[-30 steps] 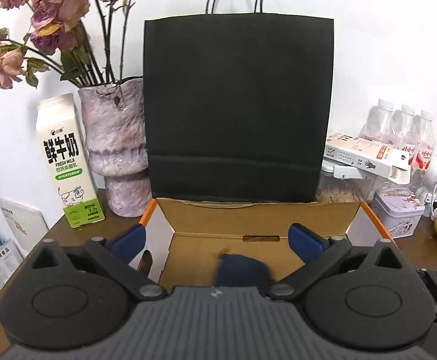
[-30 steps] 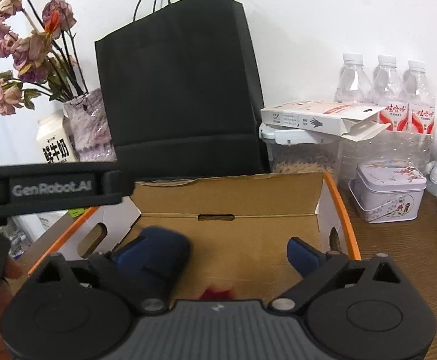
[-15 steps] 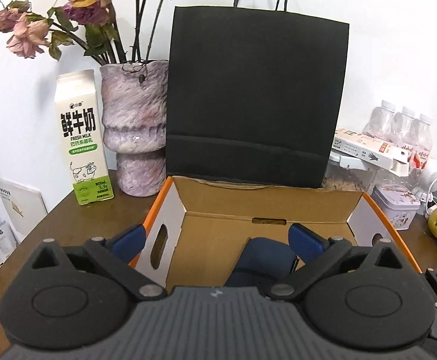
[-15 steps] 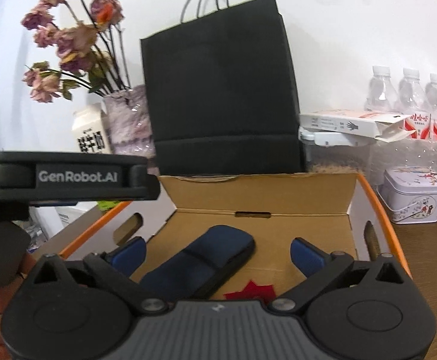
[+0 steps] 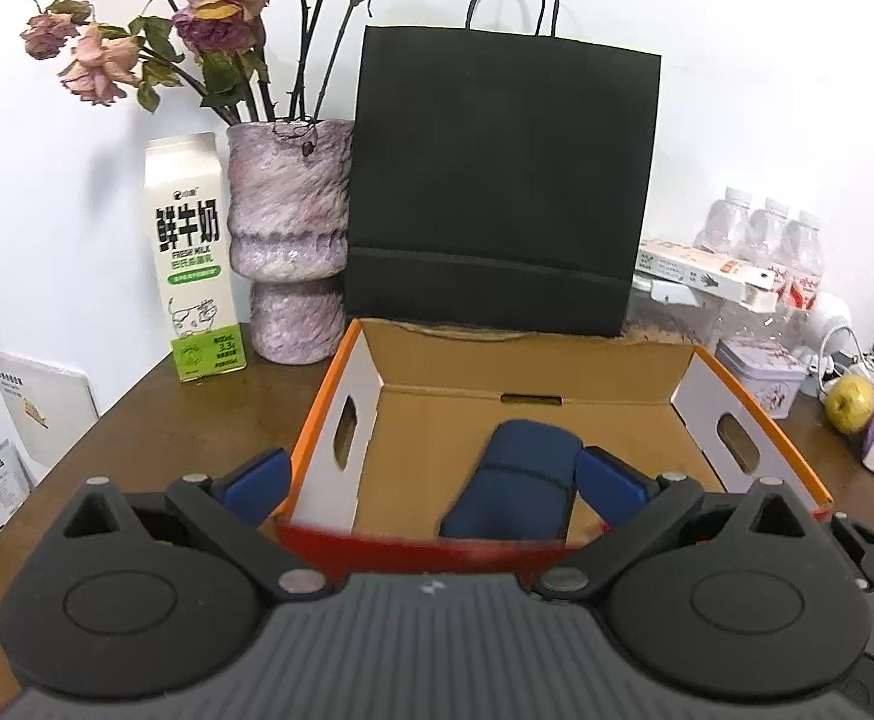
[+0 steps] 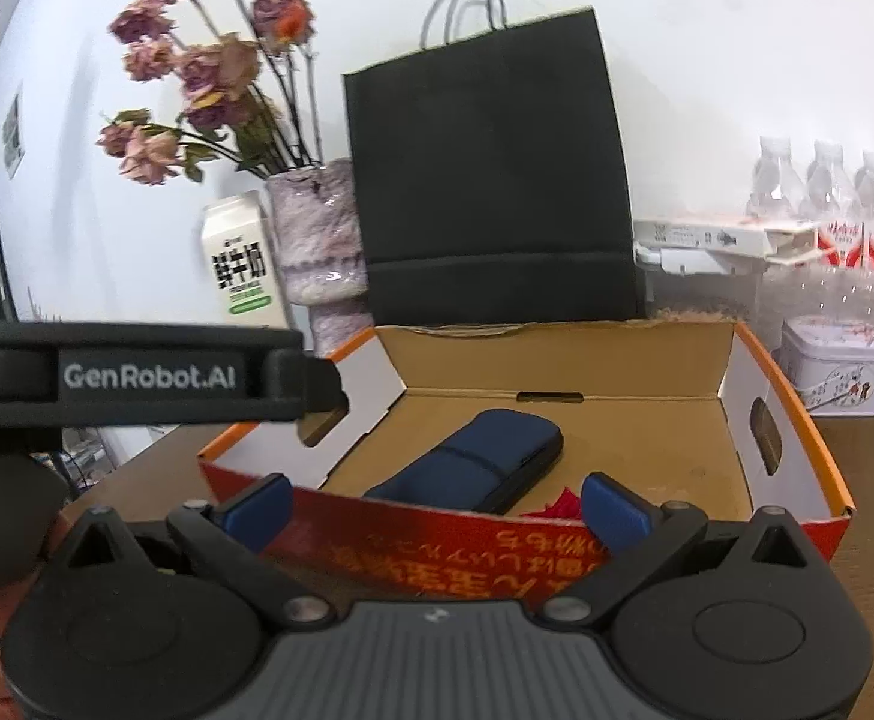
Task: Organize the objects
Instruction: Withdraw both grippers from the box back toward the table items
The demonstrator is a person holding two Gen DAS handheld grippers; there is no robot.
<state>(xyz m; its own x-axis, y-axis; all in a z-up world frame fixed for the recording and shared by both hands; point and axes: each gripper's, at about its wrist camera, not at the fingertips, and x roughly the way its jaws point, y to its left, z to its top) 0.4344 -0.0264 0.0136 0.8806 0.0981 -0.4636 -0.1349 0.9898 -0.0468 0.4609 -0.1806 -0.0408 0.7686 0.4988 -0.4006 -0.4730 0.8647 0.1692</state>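
A dark blue case [image 5: 511, 480] lies flat inside an open cardboard box [image 5: 347, 414] with orange rims and a red front wall. It also shows in the right wrist view [image 6: 472, 462], with a small red scrap [image 6: 562, 501] beside it in the box [image 6: 790, 414]. My left gripper [image 5: 431, 480] is open and empty, just in front of the box's near wall. My right gripper [image 6: 434, 507] is open and empty, also in front of the near wall. The left gripper's body [image 6: 137, 372] crosses the left of the right wrist view.
Behind the box stand a black paper bag [image 5: 496, 180], a purple vase of dried roses [image 5: 287, 240] and a milk carton [image 5: 194, 258]. At the right are water bottles [image 5: 760, 240], a flat carton [image 5: 700, 276], a tin [image 5: 760, 372], an apple [image 5: 850, 402] and cables.
Both grippers have pulled back and up from inside the box to in front of its near wall. The blue case, close between the right gripper's fingers before, now lies free in the box.
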